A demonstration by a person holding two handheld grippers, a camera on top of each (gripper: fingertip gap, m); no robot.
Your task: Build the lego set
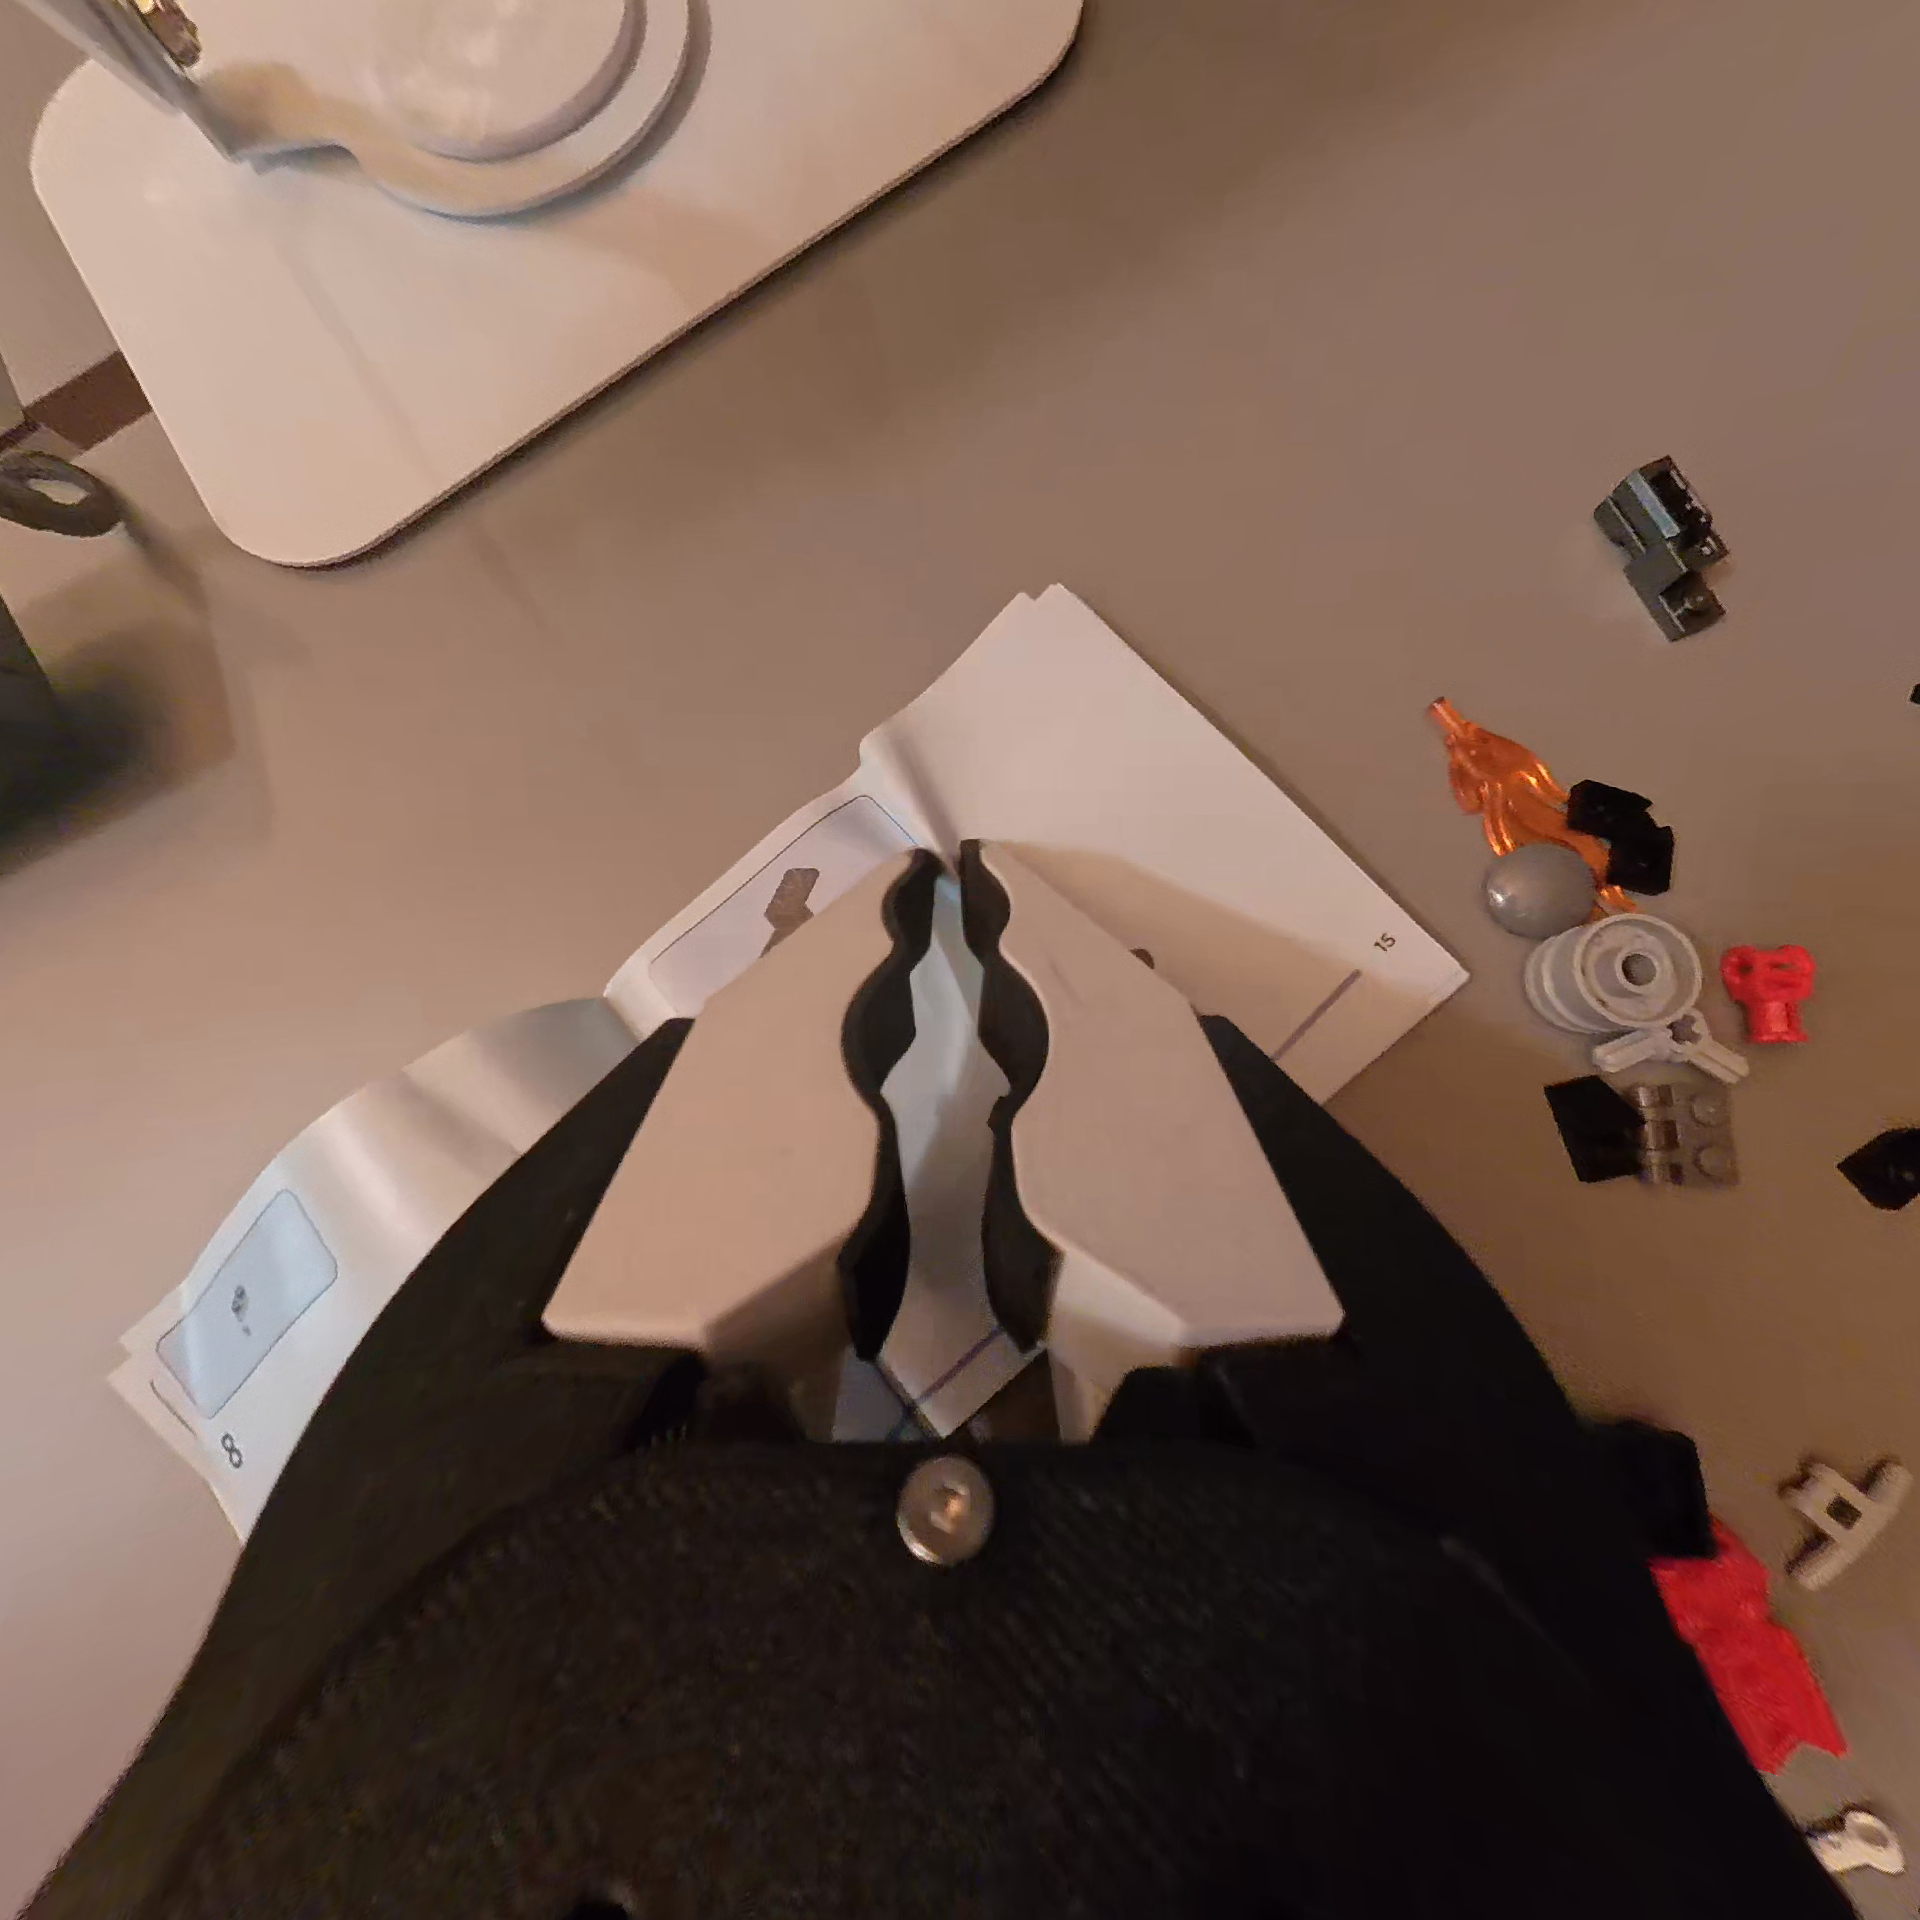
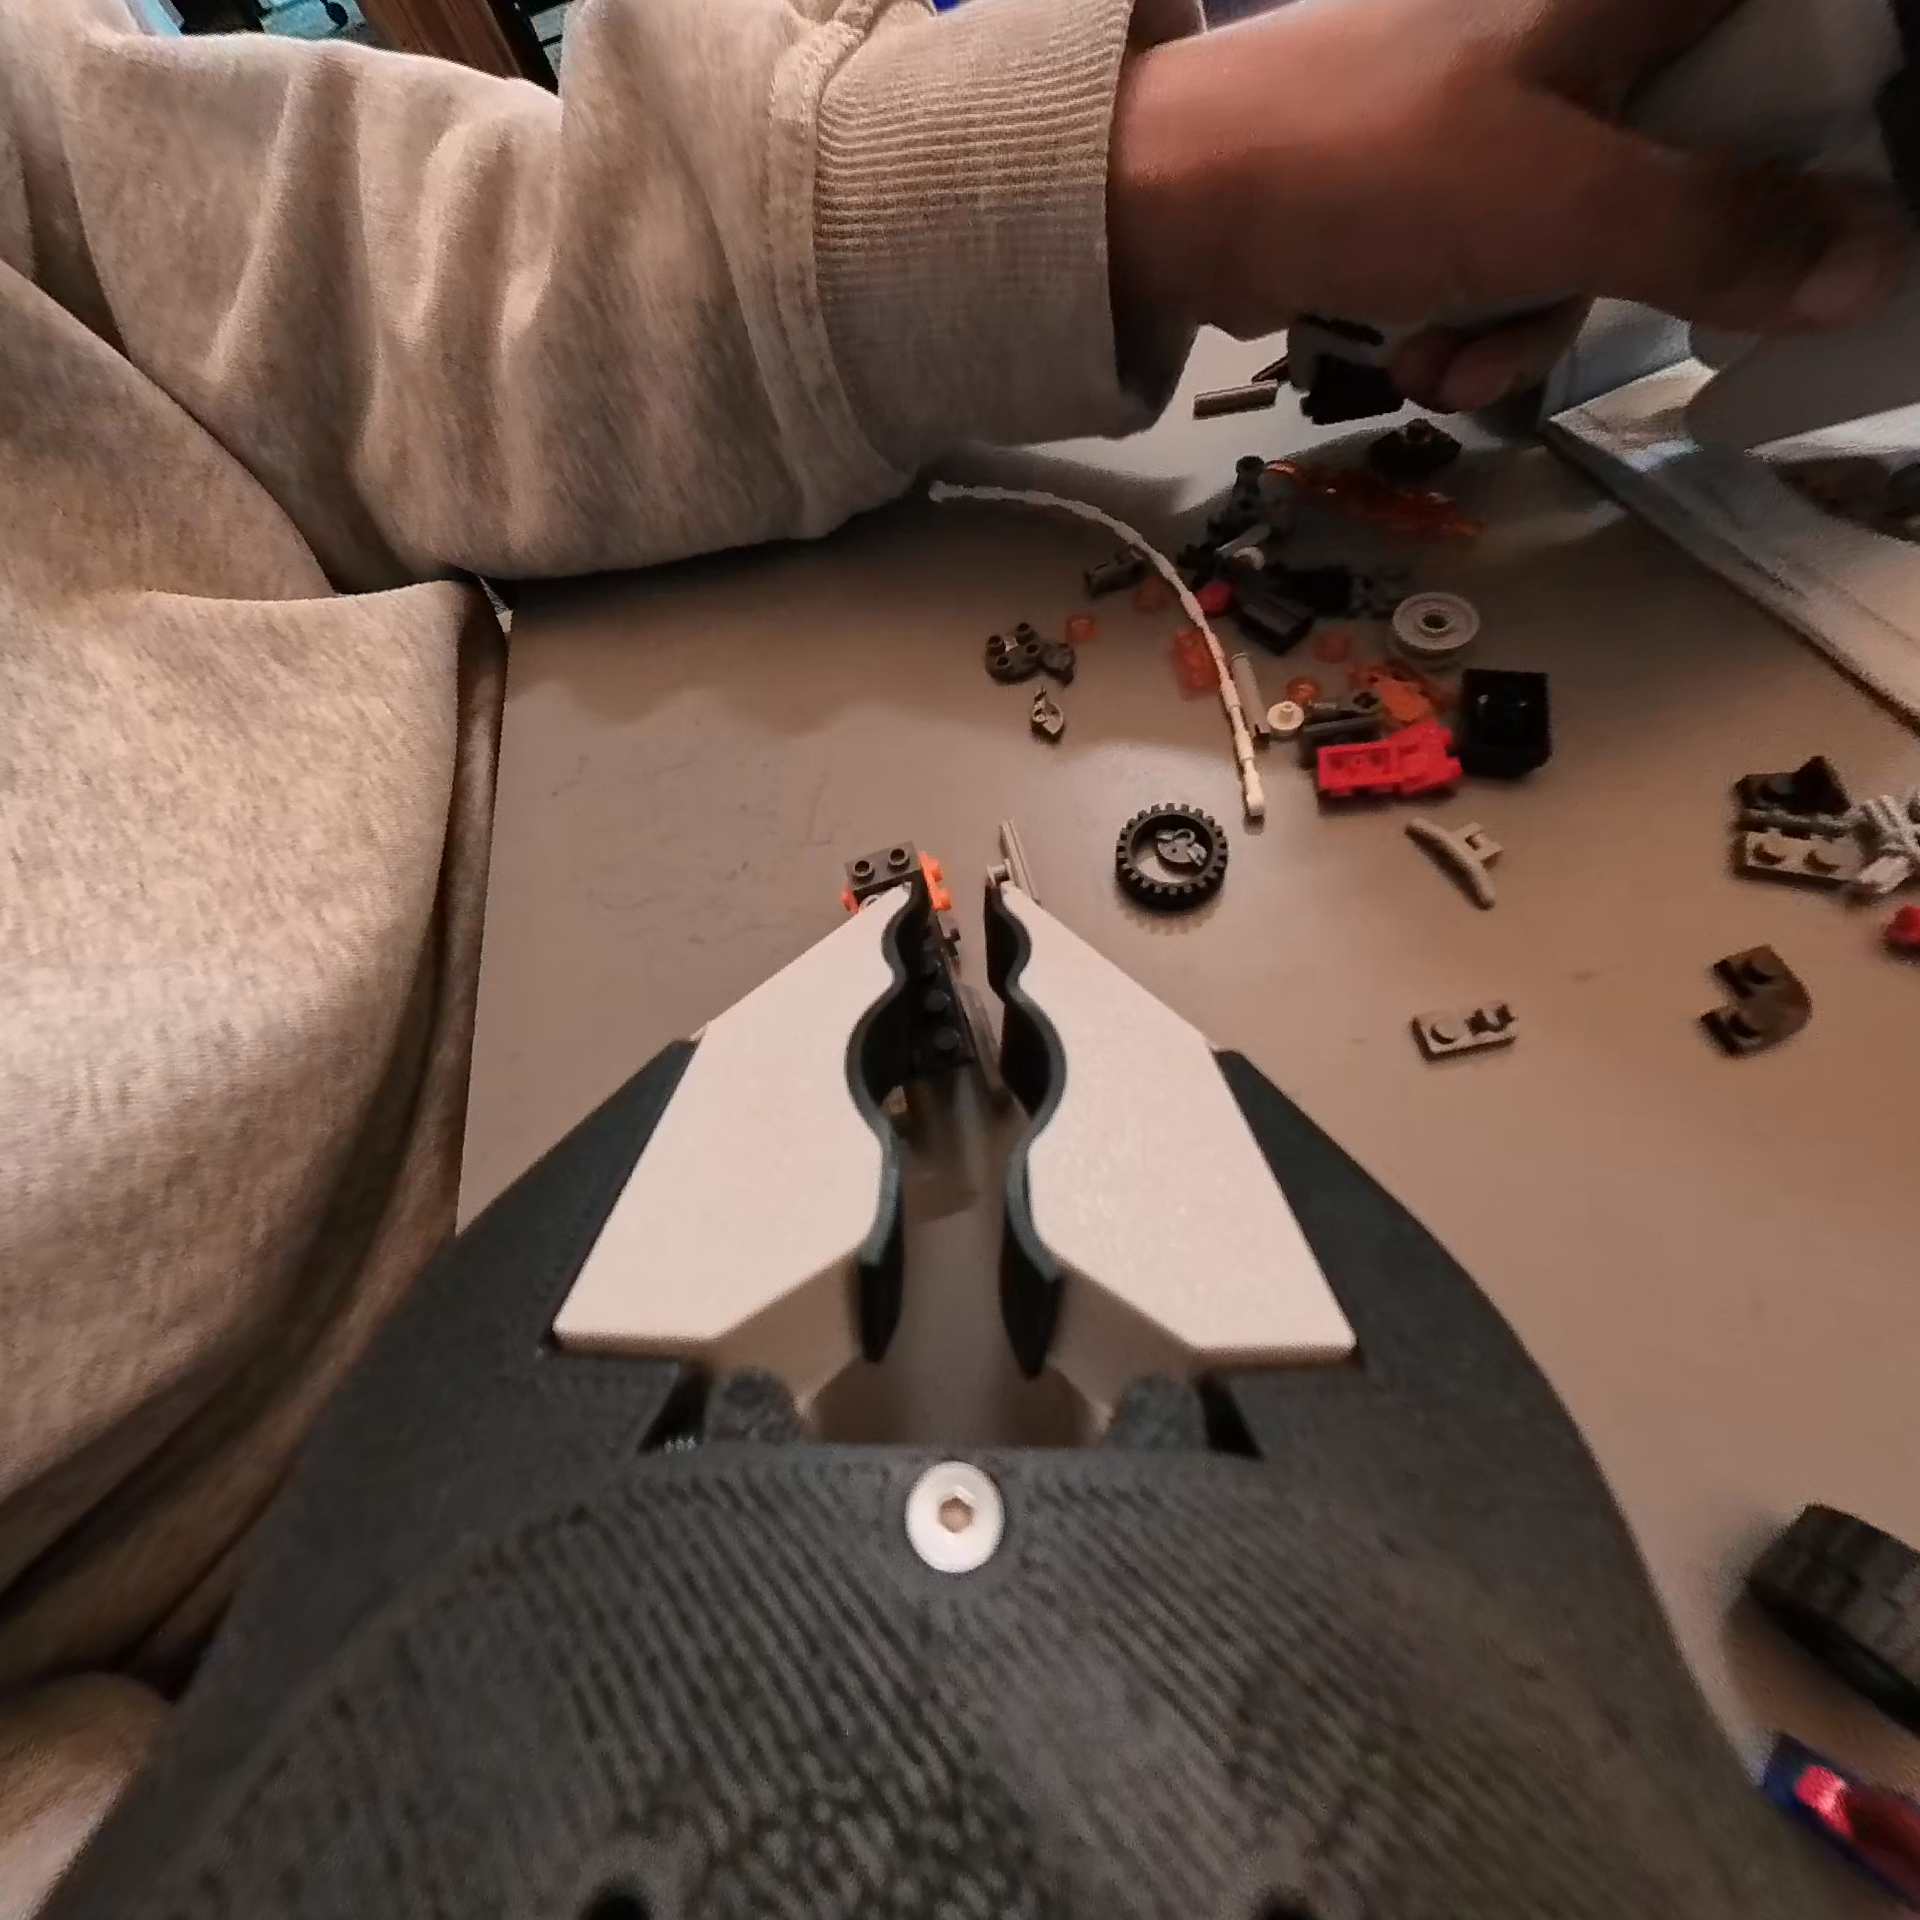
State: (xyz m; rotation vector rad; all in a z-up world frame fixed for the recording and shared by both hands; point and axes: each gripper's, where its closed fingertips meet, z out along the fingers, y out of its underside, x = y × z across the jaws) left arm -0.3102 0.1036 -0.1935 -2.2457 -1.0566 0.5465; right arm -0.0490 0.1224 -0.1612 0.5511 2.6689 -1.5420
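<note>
Right gripper (image 2: 954, 894): clamped on a partly built black-and-orange lego assembly (image 2: 914, 935), held above the table (image 2: 727, 790). Left gripper (image 1: 943, 868): nearly closed and empty over the open instruction booklet (image 1: 1122, 769). Step judged: consulting instructions; next, pick the matching loose piece.

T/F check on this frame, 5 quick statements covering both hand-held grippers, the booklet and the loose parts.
1. The right hand-held gripper is clamped on a small black-and-orange lego assembly. True.
2. The left hand-held gripper holds a red brick. False: its jaws are nearly closed with no brick between them, above the open instruction booklet.
3. A black tyre lies flat on the table, clear of the right hand-held gripper. True.
4. The instruction booklet is closed. False: it lies open, pages spread.
5. The transparent orange flame piece lies left of the booklet in the left wrist view. False: it lies to the right, among the loose parts.
</note>
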